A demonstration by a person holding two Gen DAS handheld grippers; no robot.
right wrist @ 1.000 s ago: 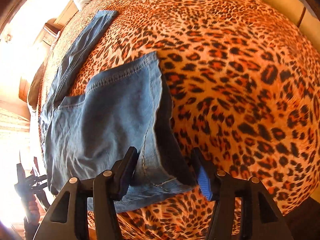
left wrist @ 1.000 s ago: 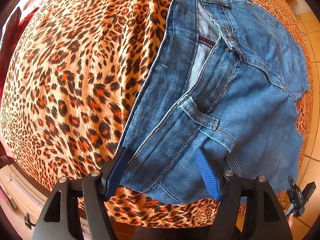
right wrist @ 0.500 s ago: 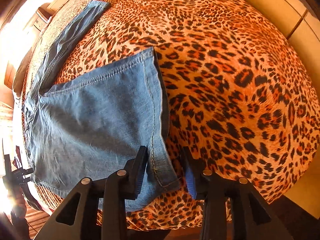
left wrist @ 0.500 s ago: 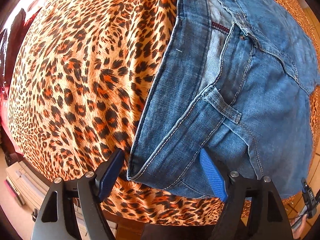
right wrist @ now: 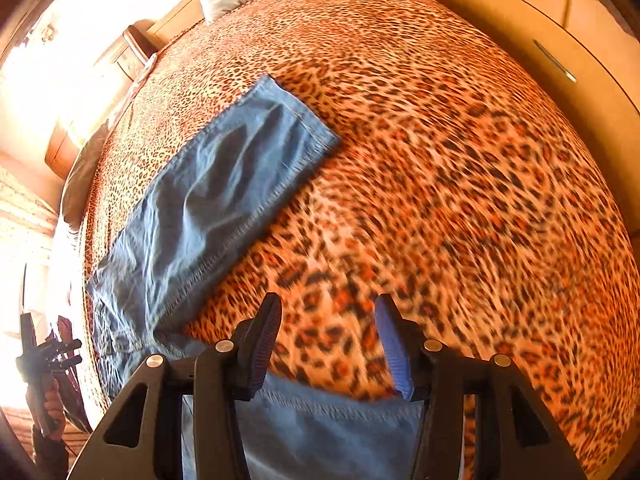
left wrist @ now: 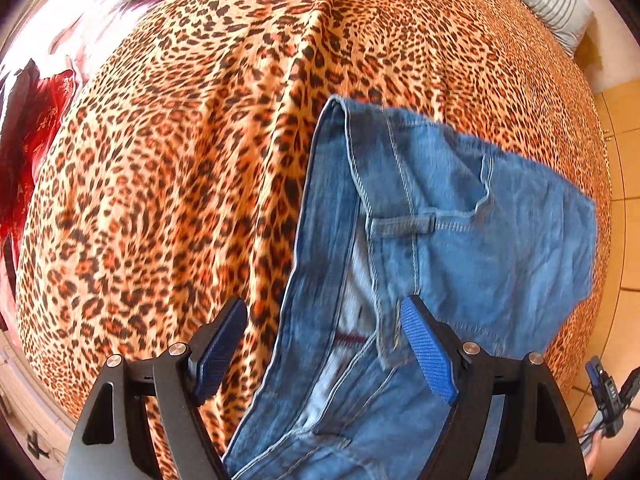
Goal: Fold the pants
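Observation:
Blue jeans lie on a leopard-print bedspread. In the left wrist view the waistband end with a belt loop runs between my left gripper's open blue fingers; the pads do not press the cloth. In the right wrist view one pant leg stretches away to the upper left, its hem at the far end. My right gripper is open above bare bedspread, with a denim edge just below and behind its fingertips.
A striped pillow lies at the far corner of the bed. Red cloth sits at the left edge. Tiled floor is on the right. A wooden wardrobe stands beyond the bed, and a nightstand beside it.
Both grippers moved forward over the jeans. The right gripper, half a second ago closed in around the leg's edge, now stands wider open past the denim. The left gripper stayed open.

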